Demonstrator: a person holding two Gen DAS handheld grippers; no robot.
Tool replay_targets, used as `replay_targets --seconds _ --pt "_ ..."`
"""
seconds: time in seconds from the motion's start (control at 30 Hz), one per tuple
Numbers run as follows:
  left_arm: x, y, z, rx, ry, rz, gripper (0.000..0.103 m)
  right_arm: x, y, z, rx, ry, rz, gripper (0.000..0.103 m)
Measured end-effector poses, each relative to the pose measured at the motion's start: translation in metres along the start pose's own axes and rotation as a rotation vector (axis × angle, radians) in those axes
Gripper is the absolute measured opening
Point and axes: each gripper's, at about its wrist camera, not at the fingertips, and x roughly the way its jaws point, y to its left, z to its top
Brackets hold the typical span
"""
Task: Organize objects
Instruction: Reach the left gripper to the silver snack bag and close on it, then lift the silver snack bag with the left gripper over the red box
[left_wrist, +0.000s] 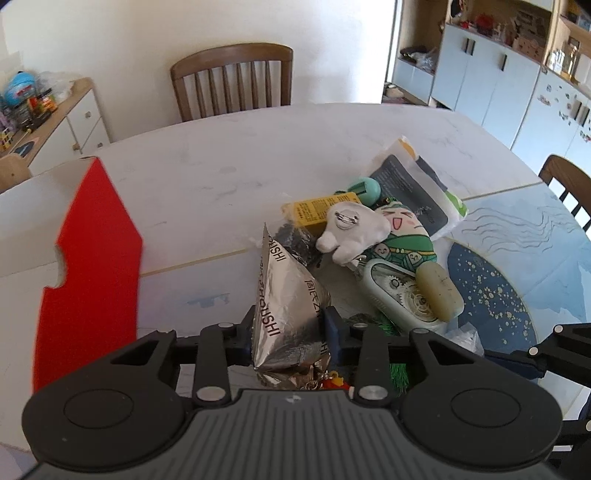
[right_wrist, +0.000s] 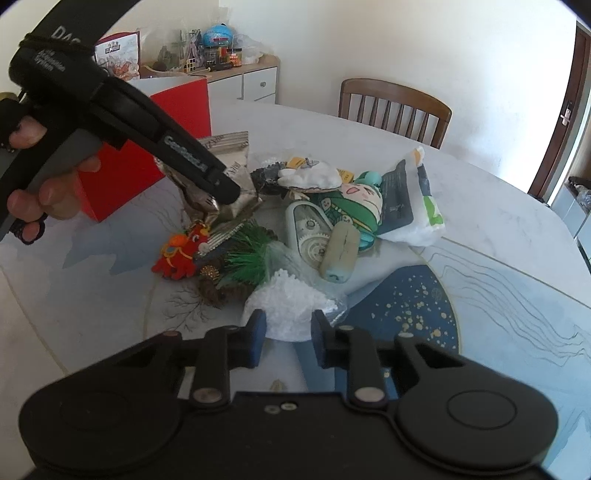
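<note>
My left hand-held gripper (left_wrist: 289, 325) is clamped on a silver foil packet (left_wrist: 286, 295), its blue pads pressing both sides of the crinkled pouch, which stands up between them at the near edge of the pile on the table (left_wrist: 207, 177). My right hand-held gripper (right_wrist: 288, 332) has its pads pinched against a clear bag of white pellets (right_wrist: 291, 299) lying at the front of the same heap. Just behind the foil packet lie a white plush toy (left_wrist: 351, 230), a green cartoon doll (left_wrist: 400, 236) and a yellow box (left_wrist: 308, 214), all touching one another. A red plush toy (right_wrist: 181, 251) and some green tinsel (right_wrist: 247, 254) sit beside the pellet bag. A red and white box (left_wrist: 85, 258) stands to the left of the pile, apart from it.
</note>
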Motion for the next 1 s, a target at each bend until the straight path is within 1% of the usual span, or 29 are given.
replay_targets --seconds 0.1,0.33,0.43,0.57,0.7,0.87,0.93,0.97,1.0 --pt "-0.01 0.005 -0.001 -0.026 -0.018 0.002 0.034 -0.005 0.0 0.0 0.005 -0.006 -0.004 0.024" --pt "-0.038 0.02 -0.005 -0.082 -0.043 -0.023 0.033 -0.027 0.0 0.007 0.034 -0.03 -0.004 0.024" --pt "-0.054 0.026 -0.006 -0.095 -0.072 -0.052 0.028 -0.038 0.0 0.012 0.056 -0.04 -0.001 0.024" --pt "-0.072 0.034 -0.003 -0.096 -0.112 -0.079 0.023 -0.051 0.005 0.02 0.07 -0.058 -0.019 0.024" --pt "-0.073 0.043 -0.004 -0.094 -0.096 -0.089 0.022 -0.059 0.016 0.025 0.063 -0.067 -0.044 0.024" --pt "-0.059 0.049 -0.005 -0.08 -0.053 -0.078 0.023 -0.067 0.028 0.023 0.082 -0.069 -0.071 0.024" --pt "-0.052 0.048 -0.002 -0.065 -0.041 -0.086 0.025 -0.069 0.03 0.02 0.093 -0.065 -0.08 0.024" --pt "-0.048 0.048 0.0 -0.057 -0.034 -0.084 0.03 -0.07 0.031 0.019 0.101 -0.064 -0.084 0.024" --pt "-0.044 0.047 0.002 -0.054 -0.03 -0.079 0.04 -0.07 0.031 0.018 0.108 -0.063 -0.088 0.024"
